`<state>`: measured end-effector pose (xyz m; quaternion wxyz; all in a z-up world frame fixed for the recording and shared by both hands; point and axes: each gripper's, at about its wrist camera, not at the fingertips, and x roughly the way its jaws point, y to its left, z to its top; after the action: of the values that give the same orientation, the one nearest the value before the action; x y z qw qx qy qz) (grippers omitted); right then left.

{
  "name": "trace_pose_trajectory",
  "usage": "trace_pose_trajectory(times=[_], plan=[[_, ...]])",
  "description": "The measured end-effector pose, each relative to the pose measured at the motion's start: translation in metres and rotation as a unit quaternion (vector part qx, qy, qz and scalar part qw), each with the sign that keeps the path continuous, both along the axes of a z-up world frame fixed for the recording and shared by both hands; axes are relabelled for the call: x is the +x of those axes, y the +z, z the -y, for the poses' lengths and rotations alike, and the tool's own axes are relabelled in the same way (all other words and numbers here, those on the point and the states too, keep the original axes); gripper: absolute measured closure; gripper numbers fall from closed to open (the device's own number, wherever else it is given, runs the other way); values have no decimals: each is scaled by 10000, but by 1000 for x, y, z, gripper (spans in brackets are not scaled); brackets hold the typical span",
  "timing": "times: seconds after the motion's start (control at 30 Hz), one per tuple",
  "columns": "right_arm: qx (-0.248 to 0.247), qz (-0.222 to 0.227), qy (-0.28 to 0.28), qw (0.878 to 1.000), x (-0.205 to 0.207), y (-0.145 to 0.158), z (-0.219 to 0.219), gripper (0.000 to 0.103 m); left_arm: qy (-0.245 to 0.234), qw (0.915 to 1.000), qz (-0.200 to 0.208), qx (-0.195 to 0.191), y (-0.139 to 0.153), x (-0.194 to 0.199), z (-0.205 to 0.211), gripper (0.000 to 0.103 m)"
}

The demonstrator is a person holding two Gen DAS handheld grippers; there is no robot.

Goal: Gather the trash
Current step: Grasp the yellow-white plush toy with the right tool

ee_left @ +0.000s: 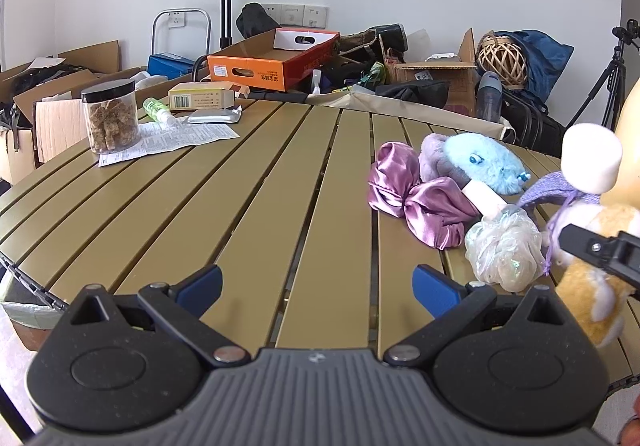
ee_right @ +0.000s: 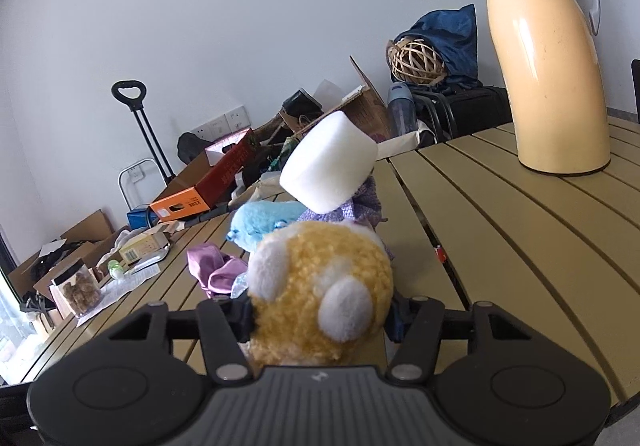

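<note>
Right gripper pinches a plush toy; left gripper waits spread over the slatted table.

Left wrist view: the left gripper (ee_left: 318,292) stands spread above the bare table (ee_left: 256,206); a purple satin cloth (ee_left: 416,198), blue plush (ee_left: 484,162) and clear mesh puff (ee_left: 504,250) lie far right. Right wrist view: the right gripper (ee_right: 320,320) presses both sides of the yellow-and-white plush toy (ee_right: 320,286), near a white foam block (ee_right: 330,168); a cream thermos (ee_right: 548,58) stands far right.

A slatted olive desk (ee_left: 256,182) carries a jar of brown snacks (ee_left: 110,116) on a printed leaflet (ee_left: 172,138), a small carton (ee_left: 200,96), purple satin cloth (ee_left: 416,198), a blue plush (ee_left: 484,162) and a cream thermos (ee_right: 548,58).
</note>
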<state>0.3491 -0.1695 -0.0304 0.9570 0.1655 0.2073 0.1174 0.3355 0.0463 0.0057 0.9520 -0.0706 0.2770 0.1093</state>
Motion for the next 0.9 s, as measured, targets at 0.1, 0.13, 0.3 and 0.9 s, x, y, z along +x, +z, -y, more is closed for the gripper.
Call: trace_pose_trajectory(times=[0.1,0.13,0.3,0.9], plan=[[169,-114,63,9998,0,2,12,46,-19,10000,0,16,0,-2,0,0],[240,-165,73,9995,0,3,16,46,-25,10000,-2,20,0,-2,1,0],[486,-275,11,9984,-4,5,36,46,-100,9999,10,45,0,-2,6,0],[1181,-644,156,9908,-8,-1,76,47,-393,9992,-7,105,-6,0,34,0]])
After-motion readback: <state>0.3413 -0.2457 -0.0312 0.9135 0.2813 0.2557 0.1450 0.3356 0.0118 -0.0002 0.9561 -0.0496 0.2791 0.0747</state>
